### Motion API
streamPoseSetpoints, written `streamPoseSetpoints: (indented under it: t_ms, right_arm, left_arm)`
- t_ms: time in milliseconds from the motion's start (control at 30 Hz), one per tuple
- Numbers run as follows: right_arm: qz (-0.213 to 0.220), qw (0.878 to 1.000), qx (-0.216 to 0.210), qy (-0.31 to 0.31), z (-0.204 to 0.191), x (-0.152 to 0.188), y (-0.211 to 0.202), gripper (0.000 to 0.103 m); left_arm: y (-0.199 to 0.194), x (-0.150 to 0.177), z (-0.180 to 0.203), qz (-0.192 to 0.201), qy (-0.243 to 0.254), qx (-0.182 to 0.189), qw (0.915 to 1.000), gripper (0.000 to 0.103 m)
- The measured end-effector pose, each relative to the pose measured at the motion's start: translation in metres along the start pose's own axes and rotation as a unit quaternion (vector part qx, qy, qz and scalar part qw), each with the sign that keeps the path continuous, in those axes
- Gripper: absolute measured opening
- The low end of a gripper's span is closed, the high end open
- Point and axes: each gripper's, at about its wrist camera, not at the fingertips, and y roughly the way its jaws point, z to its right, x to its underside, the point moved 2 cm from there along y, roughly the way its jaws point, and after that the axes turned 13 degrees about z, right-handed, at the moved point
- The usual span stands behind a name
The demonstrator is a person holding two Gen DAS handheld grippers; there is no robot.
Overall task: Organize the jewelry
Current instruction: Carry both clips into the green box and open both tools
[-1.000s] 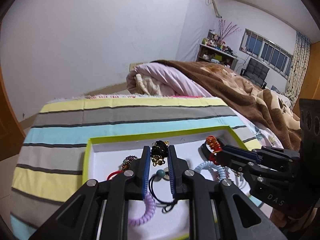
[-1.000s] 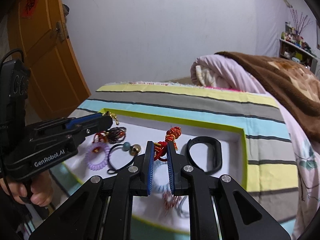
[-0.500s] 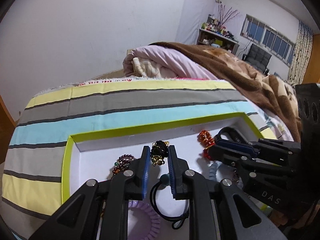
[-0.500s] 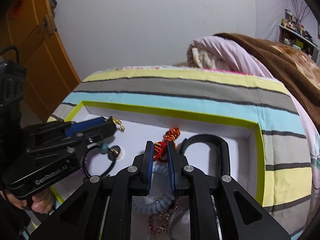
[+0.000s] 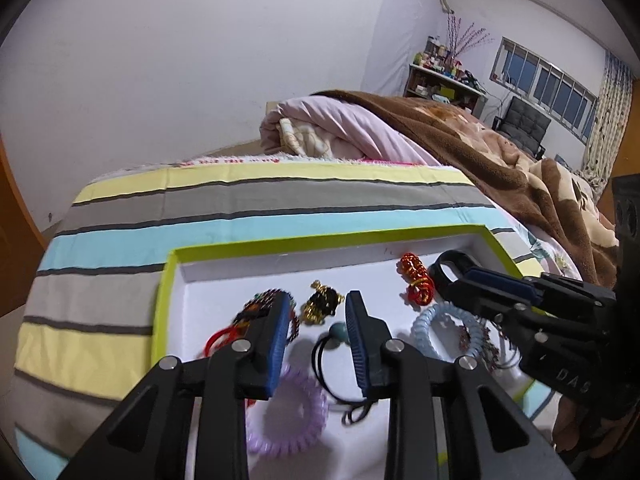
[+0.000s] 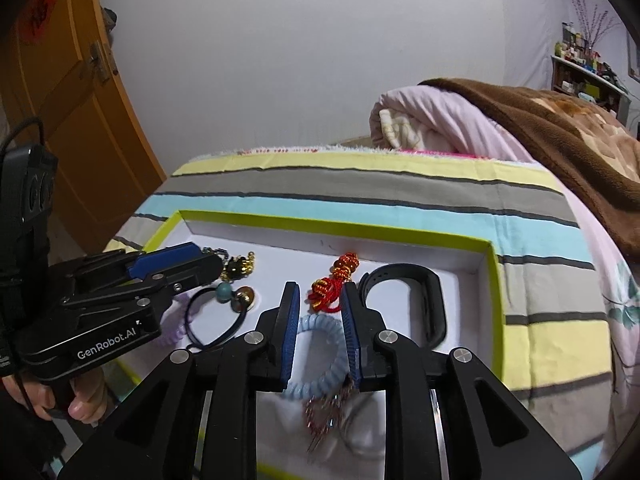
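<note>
You've just opened both the left gripper [image 5: 316, 322] and right gripper [image 6: 319, 310], dropping the black-gold charm [image 5: 320, 305] and red knot [image 6: 335, 284] into the tray [image 5: 163, 300]; both empty

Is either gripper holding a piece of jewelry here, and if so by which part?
Nothing is held. The left gripper and right gripper both have open jaws, with the jewelry lying loose in the tray.

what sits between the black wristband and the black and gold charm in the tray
In the right wrist view, the red and gold knot charm lies between the black wristband and the black and gold charm, on the white tray floor.
</note>
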Motion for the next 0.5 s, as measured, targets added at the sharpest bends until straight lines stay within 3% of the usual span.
streamPoseSetpoints:
  t_ms: [200,267,300,500]
  right_arm:
    - [0.035,0.999,0.014,0.002,-0.011,0.005,-0.044,0.023]
    - [0.045,0.999,0.017,-0.001,-0.016,0.008,-0.060,0.039]
    - [0.050,0.999,0.019,-0.003,-0.019,0.010,-0.067,0.053]
    - [0.073,0.997,0.019,-0.012,-0.038,0.027,-0.117,0.054]
  left_arm:
    - [-0.040,0.005,0.001,0.023,-0.009,-0.010,0.9996,0.030]
    - [-0.055,0.008,0.005,0.030,-0.009,-0.017,0.9994,0.030]
    - [-0.063,0.010,0.007,0.035,-0.008,-0.019,0.9992,0.030]
    - [-0.112,0.029,0.022,0.053,0.001,-0.032,0.9981,0.030]
